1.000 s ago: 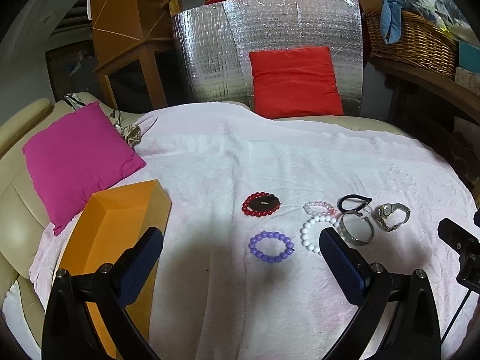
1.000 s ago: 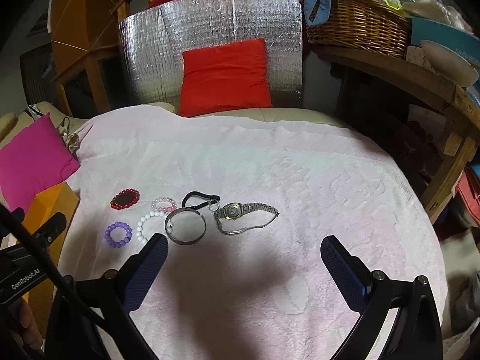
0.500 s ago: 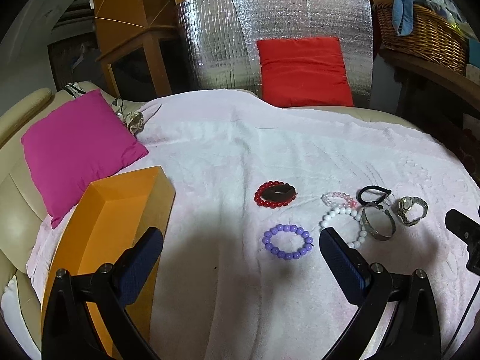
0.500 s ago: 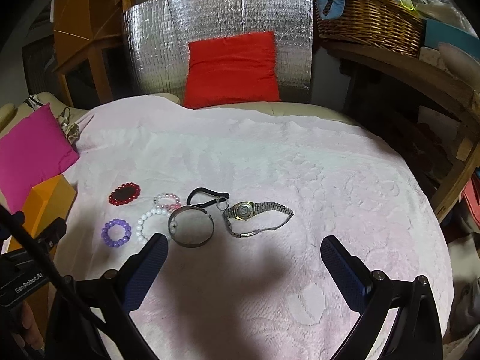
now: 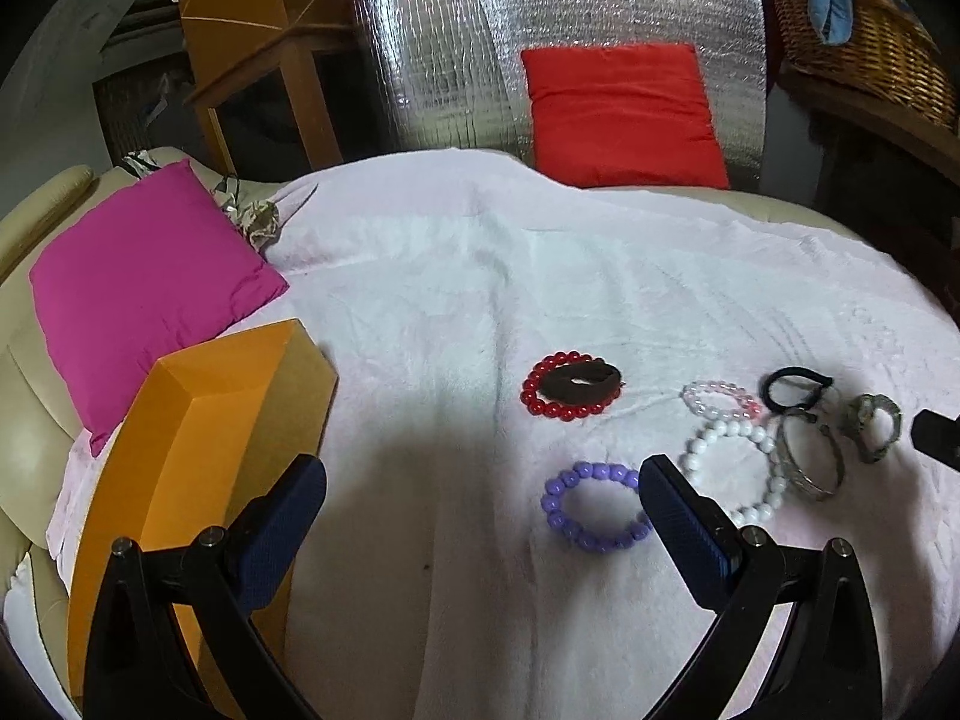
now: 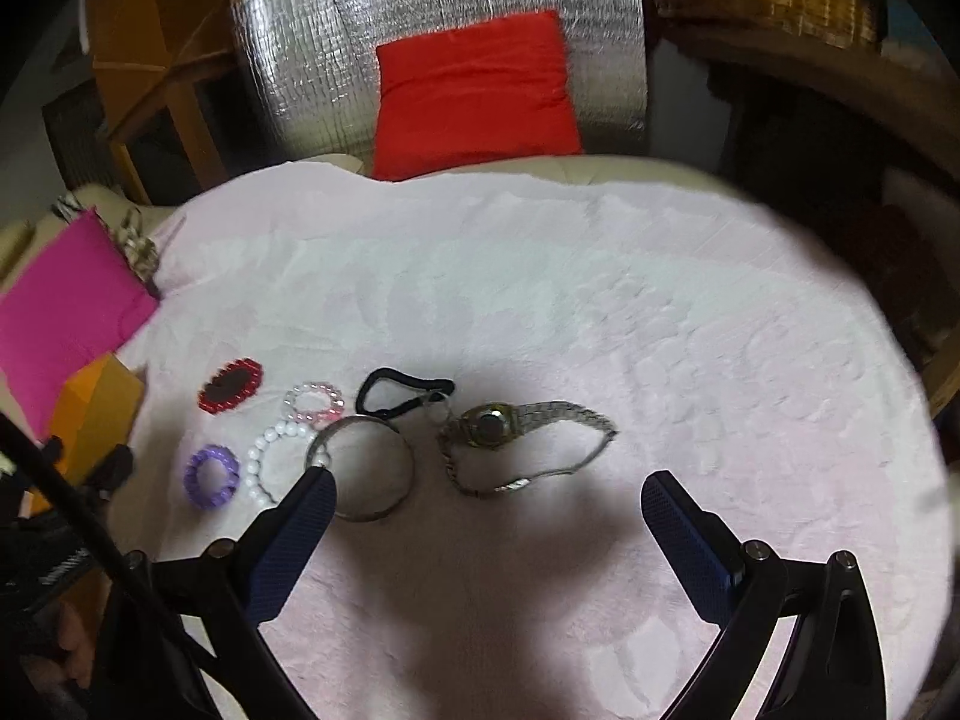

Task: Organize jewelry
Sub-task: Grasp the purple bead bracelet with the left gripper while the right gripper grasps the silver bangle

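Left gripper (image 5: 483,498): jaws spread wide, nothing in them, hovering over the pink blanket (image 5: 456,312). Its right finger (image 5: 684,525) sits in front of the purple bead bracelet (image 5: 594,507), covering part of it.
Right gripper (image 6: 486,513): jaws also released, empty. Left finger (image 6: 297,531) overlaps the edge of the silver bangle (image 6: 366,468) in this view; can't tell if it's actually touching.
Orange box (image 5: 198,450): open, on the left edge of the blanket, just below the magenta pillow (image 5: 144,282). Nothing visible inside from here.
Red bead bracelet (image 5: 567,393): lies flat w/ a dark brown scrunchie (image 5: 579,384) on top of it, a bit apart from the rest, nearest the box.
Pink bead bracelet (image 5: 720,399): just above the white bead bracelet (image 5: 732,468); the two look like they touch.
Black hair tie (image 6: 402,393): behind the bangle, next to a small key ring (image 6: 438,408).
Wristwatch (image 6: 510,438): metal band open and sprawled out, rightmost item, just beside the bangle.
Background: red cushion (image 6: 474,90) leaning on a silver foil panel (image 5: 456,42), wicker basket (image 5: 864,54) up on the right.
Right view: kinda blurry, esp. around the edges.
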Tool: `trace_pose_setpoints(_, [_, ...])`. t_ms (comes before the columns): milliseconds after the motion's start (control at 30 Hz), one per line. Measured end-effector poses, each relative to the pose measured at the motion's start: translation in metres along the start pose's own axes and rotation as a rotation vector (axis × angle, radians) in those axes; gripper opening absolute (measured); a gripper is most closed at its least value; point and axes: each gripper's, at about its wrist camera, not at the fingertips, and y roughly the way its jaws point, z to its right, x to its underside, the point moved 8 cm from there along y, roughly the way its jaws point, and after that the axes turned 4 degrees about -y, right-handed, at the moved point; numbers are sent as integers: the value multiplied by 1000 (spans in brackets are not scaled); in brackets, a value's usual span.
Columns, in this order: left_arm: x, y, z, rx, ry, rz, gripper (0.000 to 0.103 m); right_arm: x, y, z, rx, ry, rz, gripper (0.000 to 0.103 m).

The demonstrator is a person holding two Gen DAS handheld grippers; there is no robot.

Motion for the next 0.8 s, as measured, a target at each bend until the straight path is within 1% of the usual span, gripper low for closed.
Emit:
trace_pose_setpoints(33, [-1, 6, -1, -5, -4, -8, 103, -1, 5, 2, -50, 38, -16, 102])
trace_pose_setpoints(133, [-2, 22, -8, -7, -28, -37, 103, 0, 19, 9, -159, 148, -66, 95])
trace_pose_setpoints(233, [-2, 34, -14, 8, -52, -61, 103, 1, 34, 17, -233, 245, -112, 85])
trace_pose_setpoints(267, [-2, 38, -16, 13, -56, -66, 103, 1, 38, 18, -245, 268, -120, 81])
trace_pose_setpoints(300, [-1, 41, -16, 19, -58, -70, 103, 1, 42, 19, -262, 299, -132, 80])
trace_pose_setpoints(333, [-1, 44, -17, 31, -59, -75, 103, 1, 44, 20, -271, 317, -137, 78])
trace_pose_setpoints(400, [1, 48, -17, 46, -60, -86, 103, 0, 48, 18, -304, 351, -140, 71])
trace_pose_setpoints(500, [5, 52, -16, 76, -56, -106, 102, 0, 49, 1, -356, 345, -162, 68])
trace_pose_setpoints(567, [7, 54, -15, 102, -56, -121, 97, 2, 49, -13, -371, 307, -178, 64])
trace_pose_setpoints(633, [9, 54, -16, 118, -47, -125, 91, 4, 49, -25, -371, 283, -182, 64])
trace_pose_setpoints(733, [13, 55, -16, 133, -38, -139, 85, 6, 49, -30, -358, 272, -190, 64])
trace_pose_setpoints(800, [14, 56, -15, 155, -35, -145, 84, 7, 50, -31, -356, 283, -198, 64])
